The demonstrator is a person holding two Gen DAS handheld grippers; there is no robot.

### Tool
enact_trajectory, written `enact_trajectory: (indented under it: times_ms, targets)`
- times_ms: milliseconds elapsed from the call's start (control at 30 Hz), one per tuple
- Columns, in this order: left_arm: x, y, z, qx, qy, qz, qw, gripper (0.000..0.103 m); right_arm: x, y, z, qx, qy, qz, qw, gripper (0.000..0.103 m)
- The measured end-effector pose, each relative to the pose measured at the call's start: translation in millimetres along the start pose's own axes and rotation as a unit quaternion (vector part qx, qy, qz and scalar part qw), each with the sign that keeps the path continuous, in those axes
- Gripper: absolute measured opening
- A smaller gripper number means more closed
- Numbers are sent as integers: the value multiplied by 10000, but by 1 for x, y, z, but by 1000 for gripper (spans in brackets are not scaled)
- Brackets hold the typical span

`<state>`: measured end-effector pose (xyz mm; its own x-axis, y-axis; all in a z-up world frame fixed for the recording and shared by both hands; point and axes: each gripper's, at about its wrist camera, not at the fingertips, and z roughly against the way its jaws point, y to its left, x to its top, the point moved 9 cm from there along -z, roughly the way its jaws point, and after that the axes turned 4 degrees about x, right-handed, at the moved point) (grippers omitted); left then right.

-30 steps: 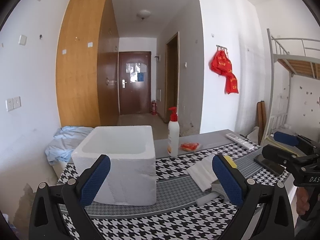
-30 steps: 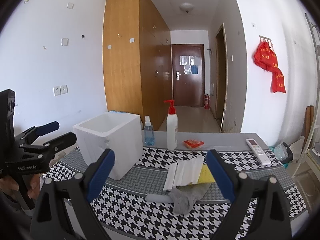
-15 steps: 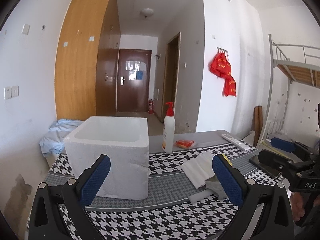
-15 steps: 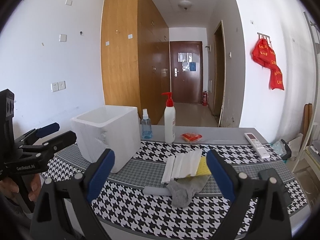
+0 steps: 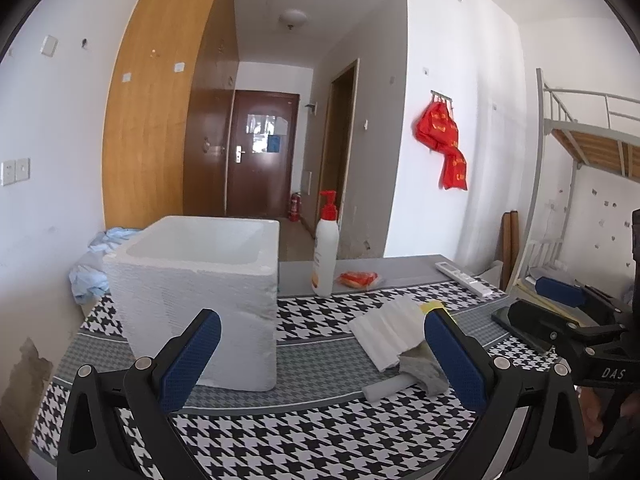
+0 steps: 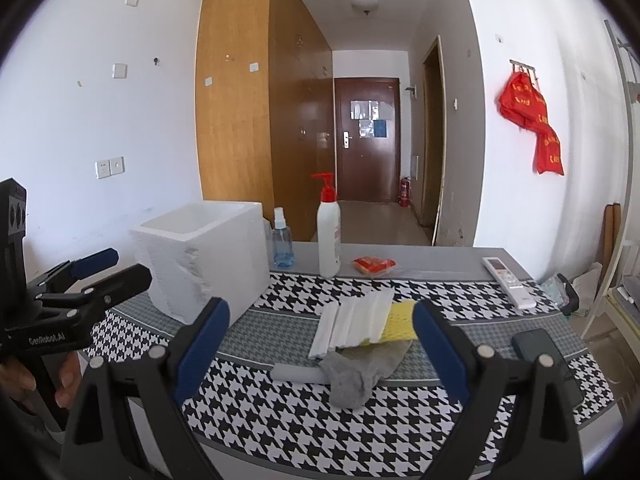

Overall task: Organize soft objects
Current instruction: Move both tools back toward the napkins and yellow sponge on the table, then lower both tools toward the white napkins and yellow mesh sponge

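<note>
2 claws hover spread wide and empty above the houndstooth-patterned surface [image 6: 304,432]: the left claw [image 5: 320,360] and the right claw [image 6: 322,344]. Between the right claw's fingers lie a crumpled grey sock [image 6: 356,372], a white pleated cloth [image 6: 352,324] and a yellow sponge [image 6: 400,322], right of the open white foam box [image 6: 204,256].

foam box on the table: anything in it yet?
Cannot tell fully. The foam box stands upright and open-topped; the visible inner walls are bare, but its floor is hidden in both views.
</note>
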<state>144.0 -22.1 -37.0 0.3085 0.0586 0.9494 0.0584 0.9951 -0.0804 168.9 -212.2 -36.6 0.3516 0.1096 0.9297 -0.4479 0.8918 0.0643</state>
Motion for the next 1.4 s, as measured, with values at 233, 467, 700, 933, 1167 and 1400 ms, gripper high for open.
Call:
enact_trajectory:
  times_ms: [233,467,700,933,1167,1400]
  targets:
    - [-5,-7,-9,-76,120,-32,9999,102,-6,-8,-3,-55,63,-40,10000,95]
    - [-12,-18,-21,-146,252,-83,9995,102,-15,-22,-6,-134,155,-140,9997,95]
    - [-17,-29,-33,-229,394,-121,9989,102,-22,-36,-7,-212,214,-255,9992,95]
    - [-24,-38,-43,-239,523,-187,9982,102,-26,-47,-9,-239,257,-334,9988,95]
    - [-24,-46,-51,-258,554,-273,9978,102,-28,-58,-11,-238,222,-399,9987,95]
    - [-29,-58,-62,-260,648,-416,9967,102,-36,-71,-20,-261,314,-492,9980,95]
